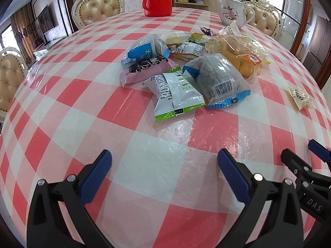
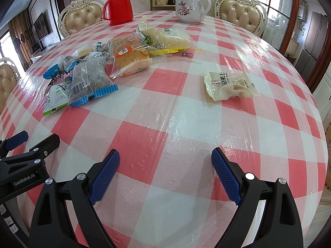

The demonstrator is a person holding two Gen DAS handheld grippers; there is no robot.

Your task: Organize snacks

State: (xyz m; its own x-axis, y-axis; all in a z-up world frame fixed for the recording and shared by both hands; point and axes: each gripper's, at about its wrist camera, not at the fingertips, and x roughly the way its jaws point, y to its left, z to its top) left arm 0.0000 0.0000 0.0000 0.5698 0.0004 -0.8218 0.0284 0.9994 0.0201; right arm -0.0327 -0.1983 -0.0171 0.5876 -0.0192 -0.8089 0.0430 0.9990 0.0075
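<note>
The left gripper [image 1: 164, 174] hangs with fingers [image 1: 96, 179] spread above the checked surface [image 1: 62, 111]. Snack packets [image 1: 186, 66] lie heaped beyond it.

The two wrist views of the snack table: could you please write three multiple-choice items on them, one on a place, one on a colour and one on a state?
1. Where does the cream snack packet lie?
A. apart from the snack pile, to its right
B. under the teapot
C. between the left gripper's fingers

2. What colour is the flask?
A. green
B. red
C. black

3. How do the left gripper and right gripper stand?
A. both shut on packets
B. one open, one shut
C. both open, holding nothing

Answers: 1 A, bare tablecloth separates it from the pile; 2 B, its body is plain red; 3 C, only cloth shows between each pair of fingers.
</note>
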